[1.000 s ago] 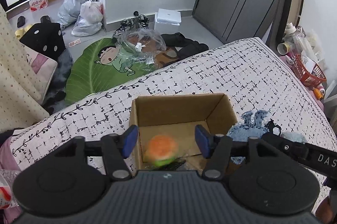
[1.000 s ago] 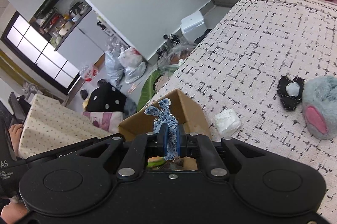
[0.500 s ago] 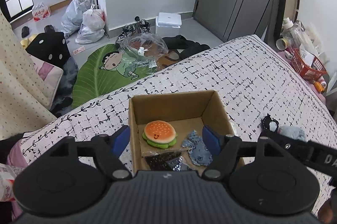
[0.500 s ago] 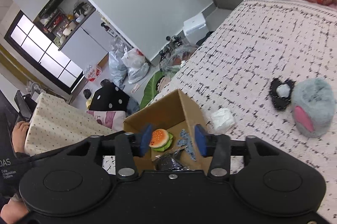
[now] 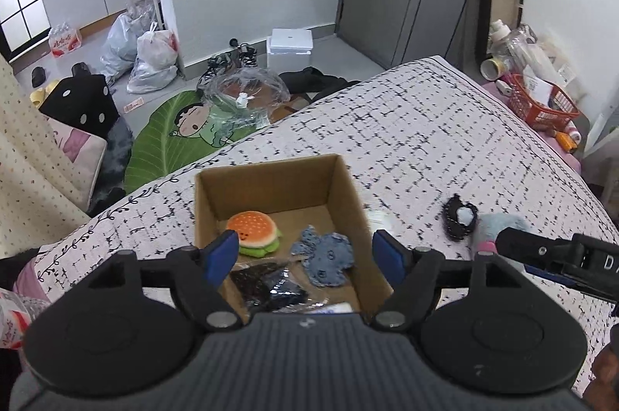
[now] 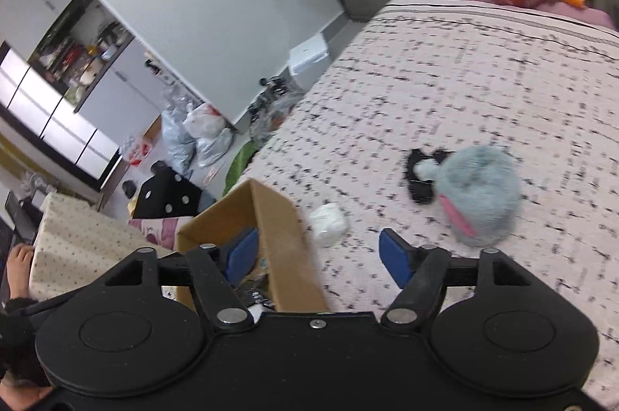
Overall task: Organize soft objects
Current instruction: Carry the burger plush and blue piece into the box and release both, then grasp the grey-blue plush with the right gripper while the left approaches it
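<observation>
An open cardboard box [image 5: 271, 186] stands on the black-and-white patterned bed cover [image 5: 425, 140]. In it lie an orange burger plush [image 5: 253, 232], a blue denim toy [image 5: 327, 256] and a dark glittery pouch [image 5: 267, 285]. My left gripper [image 5: 305, 256] hangs open above the box and grips nothing. In the right wrist view my right gripper [image 6: 318, 254] is over the box's right wall [image 6: 286, 240]; its jaws are opening and hold nothing. A grey-blue furry plush [image 6: 479, 194], a small black piece [image 6: 419, 175] and a white wad [image 6: 328, 223] lie on the bed to the right of the box.
A red basket [image 5: 541, 105] with bottles around it stands past the bed's far right corner. Beyond the bed's far edge the floor holds a green leaf mat [image 5: 174, 136], plastic bags [image 5: 151, 62] and a white box [image 5: 290, 47]. A spotted cream cloth [image 5: 27, 159] hangs at the left.
The burger plush dropped from the left jaws into the box. The right gripper, shut on the denim toy, opened and let it fall in. Both grippers drew back; the right swung rightwards.
</observation>
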Demonstrator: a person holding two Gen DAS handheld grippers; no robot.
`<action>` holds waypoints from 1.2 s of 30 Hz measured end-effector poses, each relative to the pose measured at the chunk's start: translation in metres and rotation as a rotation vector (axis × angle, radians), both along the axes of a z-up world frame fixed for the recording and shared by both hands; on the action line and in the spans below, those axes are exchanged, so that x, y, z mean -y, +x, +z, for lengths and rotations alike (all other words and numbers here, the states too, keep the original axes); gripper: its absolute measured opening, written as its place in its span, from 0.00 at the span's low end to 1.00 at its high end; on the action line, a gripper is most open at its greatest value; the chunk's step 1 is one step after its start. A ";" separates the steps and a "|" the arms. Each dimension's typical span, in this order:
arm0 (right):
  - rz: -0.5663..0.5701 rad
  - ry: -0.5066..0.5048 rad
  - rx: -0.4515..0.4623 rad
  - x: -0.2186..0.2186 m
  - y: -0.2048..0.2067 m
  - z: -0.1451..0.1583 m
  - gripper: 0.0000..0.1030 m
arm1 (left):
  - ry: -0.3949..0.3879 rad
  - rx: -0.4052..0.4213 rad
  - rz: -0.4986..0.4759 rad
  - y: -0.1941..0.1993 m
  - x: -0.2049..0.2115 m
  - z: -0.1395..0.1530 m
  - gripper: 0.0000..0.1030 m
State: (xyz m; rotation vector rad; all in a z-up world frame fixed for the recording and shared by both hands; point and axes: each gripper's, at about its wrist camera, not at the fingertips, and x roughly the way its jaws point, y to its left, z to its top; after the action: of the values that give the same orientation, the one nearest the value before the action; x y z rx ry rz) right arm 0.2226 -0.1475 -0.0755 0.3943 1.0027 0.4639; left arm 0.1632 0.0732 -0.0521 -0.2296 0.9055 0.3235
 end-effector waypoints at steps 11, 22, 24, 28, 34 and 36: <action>-0.127 0.017 -0.017 0.051 0.005 0.001 0.86 | -0.014 0.017 -0.052 0.011 0.041 0.009 0.72; -0.273 0.074 -0.087 0.102 0.017 -0.016 0.88 | -0.021 0.010 -0.096 0.031 0.084 0.002 0.72; -0.299 0.079 -0.097 0.108 0.019 -0.019 0.89 | -0.020 0.006 -0.123 0.036 0.093 0.000 0.72; -0.334 0.097 -0.127 0.118 0.025 -0.030 0.89 | -0.032 -0.002 -0.143 0.048 0.108 -0.008 0.72; -0.362 0.122 -0.160 0.128 0.033 -0.043 0.89 | -0.089 -0.020 -0.148 0.068 0.119 -0.024 0.72; -0.365 0.131 -0.173 0.129 0.036 -0.048 0.89 | -0.100 -0.022 -0.158 0.075 0.124 -0.029 0.72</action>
State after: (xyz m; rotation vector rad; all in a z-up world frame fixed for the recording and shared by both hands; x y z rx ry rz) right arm 0.2583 -0.2768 -0.1238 0.7301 1.0422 0.1674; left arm 0.2378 -0.0505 -0.0809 -0.2456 0.9569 0.1345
